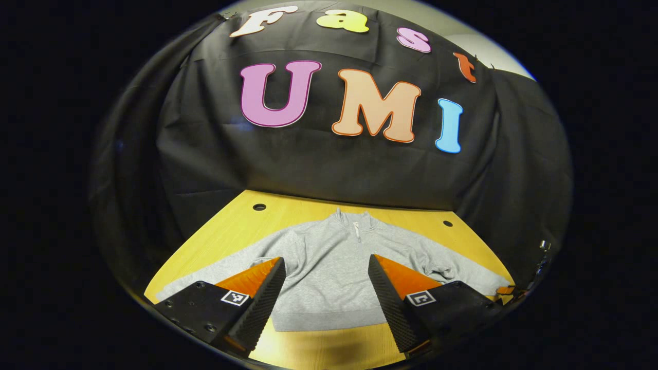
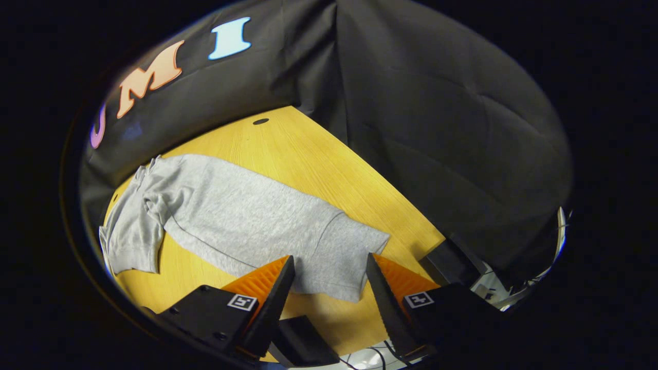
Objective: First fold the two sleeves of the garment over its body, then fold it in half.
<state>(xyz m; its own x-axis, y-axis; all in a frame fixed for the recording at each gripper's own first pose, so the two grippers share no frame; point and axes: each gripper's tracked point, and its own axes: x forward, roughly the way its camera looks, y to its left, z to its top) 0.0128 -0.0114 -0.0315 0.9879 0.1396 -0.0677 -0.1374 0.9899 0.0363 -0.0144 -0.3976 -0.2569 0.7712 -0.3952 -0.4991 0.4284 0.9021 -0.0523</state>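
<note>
A grey zip-neck sweatshirt lies flat on the wooden table, collar toward the back wall, both sleeves spread out to the sides. My left gripper hangs open above the body's lower part, near the hem, with nothing between its fingers. In the right gripper view the right sleeve runs across the table, its cuff nearest me. My right gripper stands open just over that cuff, the cuff's edge showing between the two fingers, neither pressing on it.
Black cloth walls close in the table at the back and sides. Two round holes sit in the tabletop near the back. Dark boxes and cables lie at the table's right edge near my right gripper.
</note>
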